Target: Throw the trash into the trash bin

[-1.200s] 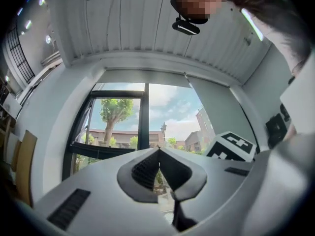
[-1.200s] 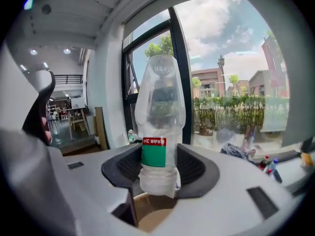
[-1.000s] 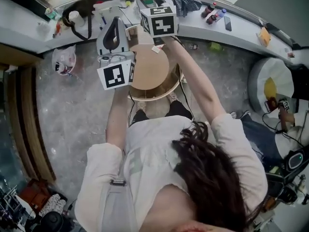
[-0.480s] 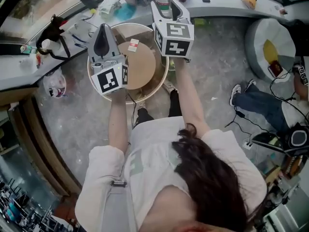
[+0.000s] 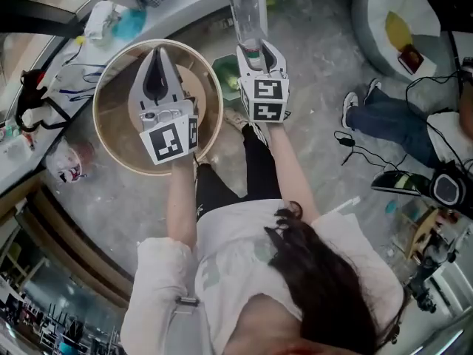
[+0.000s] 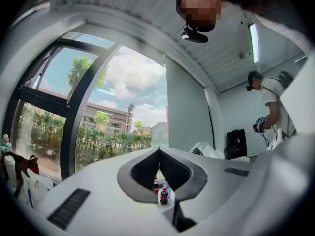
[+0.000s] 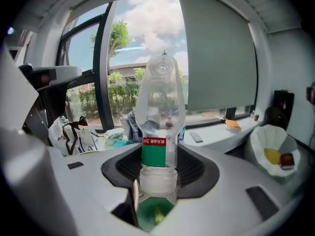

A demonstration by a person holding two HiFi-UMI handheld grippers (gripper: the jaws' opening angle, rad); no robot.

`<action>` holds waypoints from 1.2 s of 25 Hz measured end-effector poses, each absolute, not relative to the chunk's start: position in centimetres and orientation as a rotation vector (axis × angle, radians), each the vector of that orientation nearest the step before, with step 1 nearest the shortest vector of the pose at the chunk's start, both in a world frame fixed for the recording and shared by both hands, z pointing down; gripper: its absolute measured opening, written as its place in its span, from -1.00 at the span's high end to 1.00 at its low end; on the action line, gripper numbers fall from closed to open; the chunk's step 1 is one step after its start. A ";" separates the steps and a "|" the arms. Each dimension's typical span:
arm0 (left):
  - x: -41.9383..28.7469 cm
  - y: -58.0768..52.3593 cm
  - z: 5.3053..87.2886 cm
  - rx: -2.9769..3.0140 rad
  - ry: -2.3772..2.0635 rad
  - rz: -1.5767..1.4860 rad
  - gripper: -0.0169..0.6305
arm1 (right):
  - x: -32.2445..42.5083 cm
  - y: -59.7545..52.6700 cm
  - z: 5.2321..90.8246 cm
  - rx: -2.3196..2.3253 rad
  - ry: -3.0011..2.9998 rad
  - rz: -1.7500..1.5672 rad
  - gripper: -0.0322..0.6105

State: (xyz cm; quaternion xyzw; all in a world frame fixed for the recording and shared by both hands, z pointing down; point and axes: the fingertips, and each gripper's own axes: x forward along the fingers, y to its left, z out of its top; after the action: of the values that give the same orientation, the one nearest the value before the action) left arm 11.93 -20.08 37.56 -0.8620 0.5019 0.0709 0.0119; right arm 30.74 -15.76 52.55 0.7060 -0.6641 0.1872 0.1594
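A clear plastic bottle (image 5: 247, 9) with a green label (image 7: 155, 151) sticks out ahead of my right gripper (image 5: 255, 50), whose jaws are shut on its lower part. A small green bin (image 5: 225, 72) stands on the floor just left of that gripper. It also shows as a green opening (image 7: 155, 215) below the jaws in the right gripper view. My left gripper (image 5: 157, 54) hangs over a round wooden table (image 5: 107, 135), and its fingertips (image 6: 158, 150) meet with nothing between them.
A curved white counter (image 5: 188, 6) with cloths and clutter runs along the back. A white beanbag (image 5: 384, 21) lies at upper right, and a seated person's legs (image 5: 392, 128) and cables are on the floor at right. A plastic bag (image 5: 65, 163) sits at left.
Both grippers have swung down and to the right. The bottle in the right gripper has left the round table and now sits beside the green bin; the left gripper stays over the table.
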 end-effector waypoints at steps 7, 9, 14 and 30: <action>14.5 -19.2 46.2 -2.773 1.630 0.081 0.91 | 32.4 -11.7 65.6 1.920 -1.788 0.789 0.27; 14.8 -19.3 48.1 -2.775 1.647 0.048 0.91 | 32.5 -10.3 69.5 1.852 -1.756 0.853 0.27; 15.1 -19.4 51.3 -2.784 1.672 -0.014 0.91 | 32.1 -5.9 78.1 1.669 -1.657 1.038 0.27; 13.5 -19.1 55.2 -2.804 1.678 -0.116 0.91 | 27.2 -0.1 89.7 1.210 -1.417 1.333 0.27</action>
State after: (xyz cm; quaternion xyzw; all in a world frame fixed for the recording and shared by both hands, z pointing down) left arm 13.55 -19.07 55.15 -0.8558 0.5122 -0.0353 -0.0639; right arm 27.22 -0.15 89.72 0.4810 -0.5633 0.5301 0.4128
